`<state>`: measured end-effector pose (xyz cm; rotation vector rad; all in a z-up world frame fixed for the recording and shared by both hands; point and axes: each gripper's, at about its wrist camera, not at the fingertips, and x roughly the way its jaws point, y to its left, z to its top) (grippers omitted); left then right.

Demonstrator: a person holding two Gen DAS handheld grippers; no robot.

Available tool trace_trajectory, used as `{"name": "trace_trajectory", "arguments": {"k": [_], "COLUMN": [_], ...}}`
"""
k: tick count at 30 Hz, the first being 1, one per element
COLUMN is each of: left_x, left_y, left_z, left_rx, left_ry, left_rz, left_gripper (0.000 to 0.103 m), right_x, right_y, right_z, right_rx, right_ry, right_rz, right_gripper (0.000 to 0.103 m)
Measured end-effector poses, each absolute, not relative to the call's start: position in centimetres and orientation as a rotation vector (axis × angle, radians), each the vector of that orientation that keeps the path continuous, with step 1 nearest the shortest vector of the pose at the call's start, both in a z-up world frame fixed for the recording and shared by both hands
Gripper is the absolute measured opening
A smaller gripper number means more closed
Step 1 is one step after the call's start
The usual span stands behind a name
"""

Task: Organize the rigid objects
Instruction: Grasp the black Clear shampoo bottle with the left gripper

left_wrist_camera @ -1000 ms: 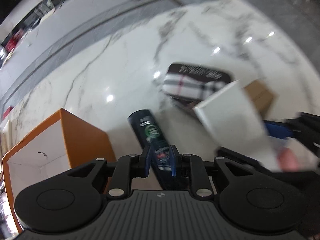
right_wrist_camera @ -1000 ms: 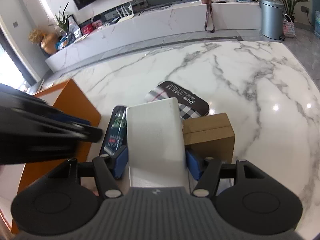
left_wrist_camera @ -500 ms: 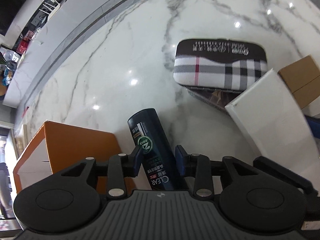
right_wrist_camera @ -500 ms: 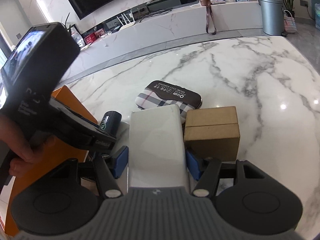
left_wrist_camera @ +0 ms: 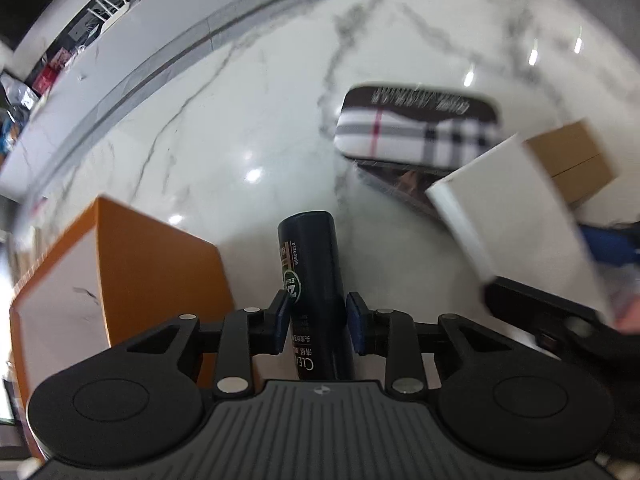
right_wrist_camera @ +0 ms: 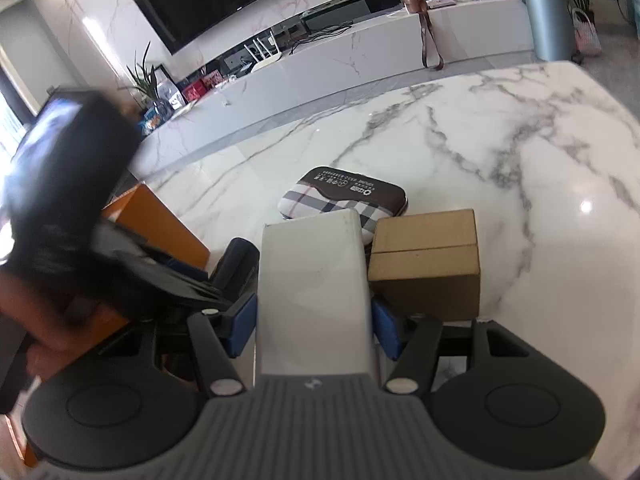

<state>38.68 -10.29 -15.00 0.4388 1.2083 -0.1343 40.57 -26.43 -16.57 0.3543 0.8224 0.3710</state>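
Observation:
A dark shampoo bottle (left_wrist_camera: 310, 256) lies between the jaws of my left gripper (left_wrist_camera: 316, 316). The jaws are closing, and the blue pads stand close on either side of it. An orange box (left_wrist_camera: 160, 264) is just to the bottle's left. My right gripper (right_wrist_camera: 314, 324) is shut on a white box (right_wrist_camera: 312, 272), holding it by its two long sides. The white box (left_wrist_camera: 508, 208) also shows at the right of the left wrist view. In the right wrist view the bottle (right_wrist_camera: 236, 260) sits left of it, half hidden by the blurred left unit.
A plaid zip case (right_wrist_camera: 344, 196) lies beyond the white box, with a brown cardboard box (right_wrist_camera: 426, 256) to its right. All stand on a white marble table (right_wrist_camera: 520, 160). A long low cabinet and a wall screen lie beyond the table.
The left jaws let go of the bottle, spread, and have narrowed again around it. The left unit has shifted and blurs in the right wrist view. The right gripper still holds the white box.

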Motion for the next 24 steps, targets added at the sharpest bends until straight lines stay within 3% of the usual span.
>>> {"name": "trace_trajectory", "arguments": {"k": [13, 24], "left_x": [31.7, 26.4], "left_y": [-7.3, -1.7], "left_z": [-9.1, -2.7], "left_rx": [0.165, 0.012], "left_ry": [0.975, 0.798], "left_rz": [-0.179, -0.226], "left_gripper": [0.03, 0.029], "right_x": [37.9, 34.4], "right_y": [-26.8, -23.2], "right_z": [-15.0, -8.0], "right_rx": [0.367, 0.275], "right_ry": [0.78, 0.669], "right_rz": [0.355, 0.365], "right_gripper": [0.062, 0.062]}}
